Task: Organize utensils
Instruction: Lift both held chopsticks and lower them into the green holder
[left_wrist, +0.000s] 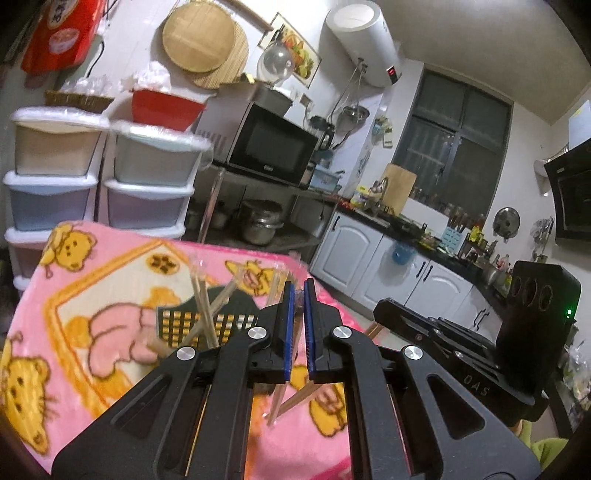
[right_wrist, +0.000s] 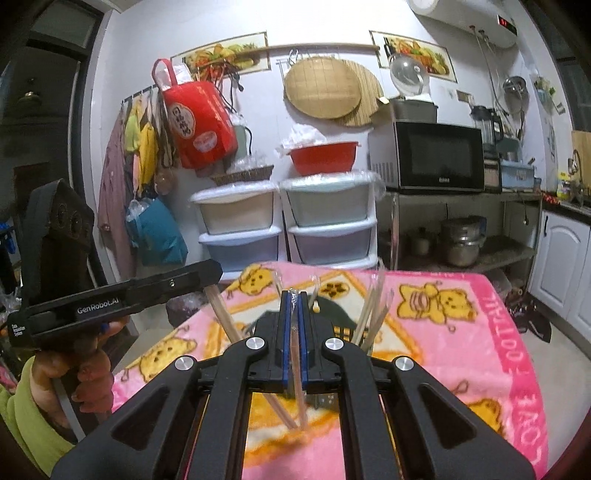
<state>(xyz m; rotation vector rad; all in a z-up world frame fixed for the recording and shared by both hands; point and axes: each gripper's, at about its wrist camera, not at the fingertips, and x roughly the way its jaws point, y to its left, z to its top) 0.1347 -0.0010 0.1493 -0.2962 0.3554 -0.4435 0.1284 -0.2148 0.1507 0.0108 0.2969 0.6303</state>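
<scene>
The left wrist view shows the kitchen window (left_wrist: 458, 147), the white cupboards (left_wrist: 373, 254) and the round white water heater (left_wrist: 360, 40); the right wrist view shows a red bag (right_wrist: 199, 125) and clothes hanging on the wall, and the person's hand (right_wrist: 86, 373) with a green sleeve holding the left gripper (right_wrist: 212, 271). Both views show one microwave (left_wrist: 271, 146), two stacks of plastic drawers (right_wrist: 284, 225) and one red bowl (right_wrist: 323, 157). The right gripper (right_wrist: 294, 299) is squeezed tight on a wrapped pair of chopsticks (right_wrist: 297, 369), thin, pale wood in clear plastic, lifted above the pink blanket (right_wrist: 461, 350) with yellow bears. The left gripper (left_wrist: 299, 291) is nearly shut too, and something thin in clear wrap sits between its blue pads (left_wrist: 290, 325); I cannot tell if they press it. A black holder (left_wrist: 229, 317) with square holes stands on the blanket. About four more chopsticks (right_wrist: 373, 314) stick up from it, but they are blurry to count.
</scene>
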